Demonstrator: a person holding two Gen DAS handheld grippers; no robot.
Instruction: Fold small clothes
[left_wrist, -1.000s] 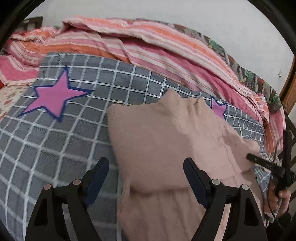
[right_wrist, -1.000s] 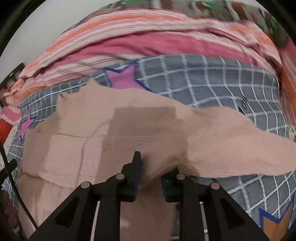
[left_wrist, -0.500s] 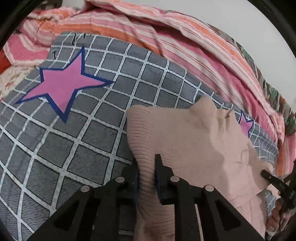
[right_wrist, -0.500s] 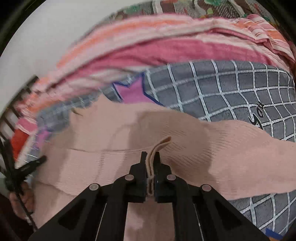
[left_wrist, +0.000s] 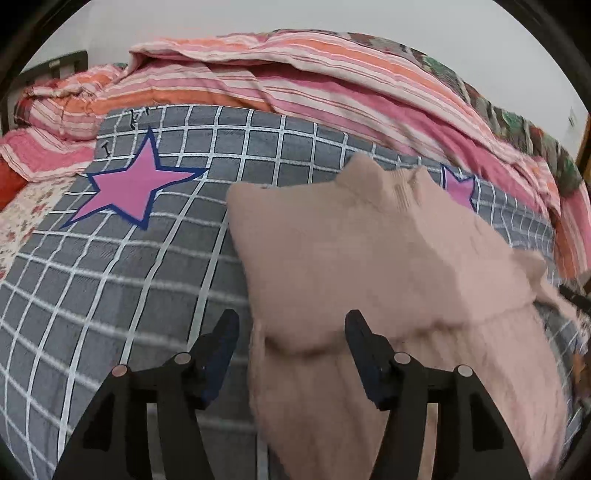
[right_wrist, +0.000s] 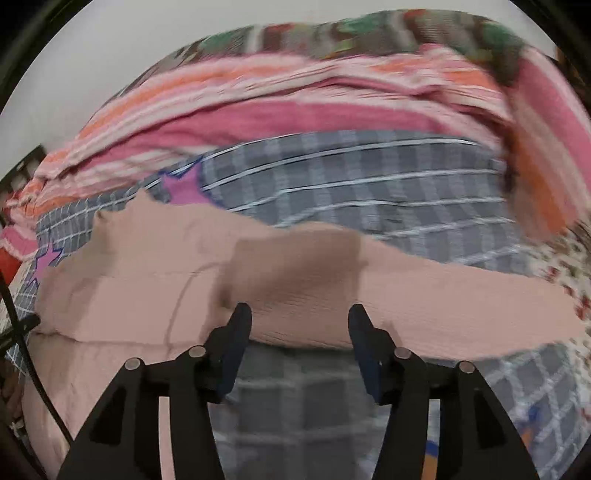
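Observation:
A small pale pink knit sweater (left_wrist: 354, 258) lies on a grey checked bedspread (left_wrist: 110, 288) with pink stars. Its left side is folded in over the body. My left gripper (left_wrist: 291, 328) hovers over the sweater's left edge with its jaws opening; the knit lies below them and the pads do not press it. In the right wrist view the sweater (right_wrist: 147, 288) stretches one sleeve (right_wrist: 461, 306) out to the right. My right gripper (right_wrist: 300, 321) stands at the lower edge of that sleeve, jaws opening, gripping nothing.
A rumpled pink and orange striped quilt (left_wrist: 295, 85) is heaped along the far side of the bed against a pale wall. A floral sheet (left_wrist: 22, 214) shows at the left edge. A dark bed frame (right_wrist: 22, 173) stands at the far left.
Both grippers had pinched folds of the sweater half a second ago and have since let go and spread. The right gripper has swung sideways toward the outstretched sleeve; the left has drawn back a little.

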